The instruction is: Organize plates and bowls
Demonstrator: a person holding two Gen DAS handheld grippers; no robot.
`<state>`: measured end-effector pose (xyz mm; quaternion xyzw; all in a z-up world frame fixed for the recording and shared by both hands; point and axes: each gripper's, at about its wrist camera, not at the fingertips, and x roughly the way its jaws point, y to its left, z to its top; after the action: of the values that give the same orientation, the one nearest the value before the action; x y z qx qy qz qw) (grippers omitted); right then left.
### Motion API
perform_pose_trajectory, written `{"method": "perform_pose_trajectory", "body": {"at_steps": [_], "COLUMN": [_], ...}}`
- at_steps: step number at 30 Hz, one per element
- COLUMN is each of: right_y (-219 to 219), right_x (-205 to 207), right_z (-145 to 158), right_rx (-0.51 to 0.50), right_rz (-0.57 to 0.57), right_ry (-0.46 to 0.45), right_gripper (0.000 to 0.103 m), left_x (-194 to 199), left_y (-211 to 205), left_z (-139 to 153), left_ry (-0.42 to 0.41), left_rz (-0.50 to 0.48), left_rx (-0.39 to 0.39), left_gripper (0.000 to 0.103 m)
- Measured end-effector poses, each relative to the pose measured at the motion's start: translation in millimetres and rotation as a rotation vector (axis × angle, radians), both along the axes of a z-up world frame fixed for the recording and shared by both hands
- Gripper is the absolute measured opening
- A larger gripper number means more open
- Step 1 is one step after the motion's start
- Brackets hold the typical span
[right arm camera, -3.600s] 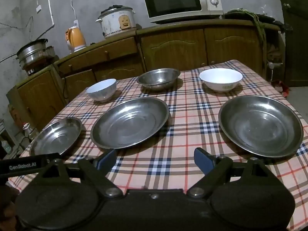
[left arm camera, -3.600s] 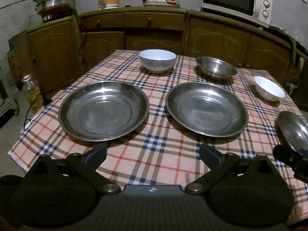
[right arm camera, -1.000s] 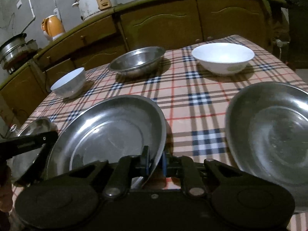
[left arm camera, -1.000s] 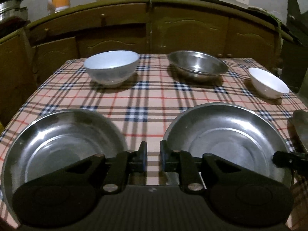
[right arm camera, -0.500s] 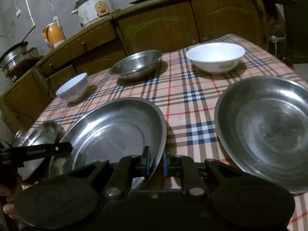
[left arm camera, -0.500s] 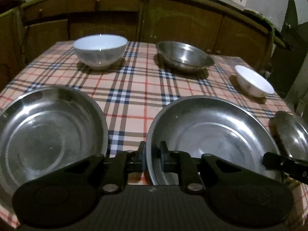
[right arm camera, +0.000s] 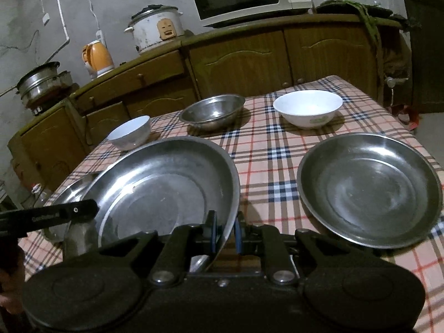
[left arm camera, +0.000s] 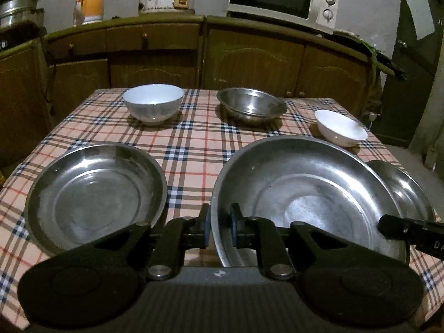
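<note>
On the plaid cloth [left arm camera: 194,149], both claws — left [left arm camera: 219,226], right [right arm camera: 224,231] — clamp one steel plate's [left arm camera: 305,188] rim.

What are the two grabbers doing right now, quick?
Left gripper: closed on the left rim of the middle steel plate.
Right gripper: closed on the same plate's right rim, so both hold one plate.

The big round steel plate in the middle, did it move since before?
Yes. The middle steel plate, pinched by both grippers, has lifted and tilted off the checked tablecloth; its far rim now nearly reaches the small white bowl.
</note>
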<state>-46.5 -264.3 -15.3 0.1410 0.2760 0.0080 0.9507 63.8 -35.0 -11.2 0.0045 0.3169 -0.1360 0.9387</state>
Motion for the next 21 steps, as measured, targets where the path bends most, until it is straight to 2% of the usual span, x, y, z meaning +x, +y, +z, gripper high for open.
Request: {"method": "perform_pose_trajectory", "body": {"at_steps": [12, 21], "right_y": [-1, -3], "right_x": [-18, -9], "right_z": [-11, -19], "right_rx": [-0.002, -0.011], "right_rz": [-0.021, -0.027], "right_ry": [0.017, 0.031], "right_gripper": [0.018, 0.018], "left_x": [-16, -14], "left_y": [0, -4], "left_z": [-12, -23], "left_ry": [0.008, 0.010], "left_rz": [0.002, 0.005], "left_rx": [-0.002, 0.027], "left_gripper": [0.015, 0.016]}}
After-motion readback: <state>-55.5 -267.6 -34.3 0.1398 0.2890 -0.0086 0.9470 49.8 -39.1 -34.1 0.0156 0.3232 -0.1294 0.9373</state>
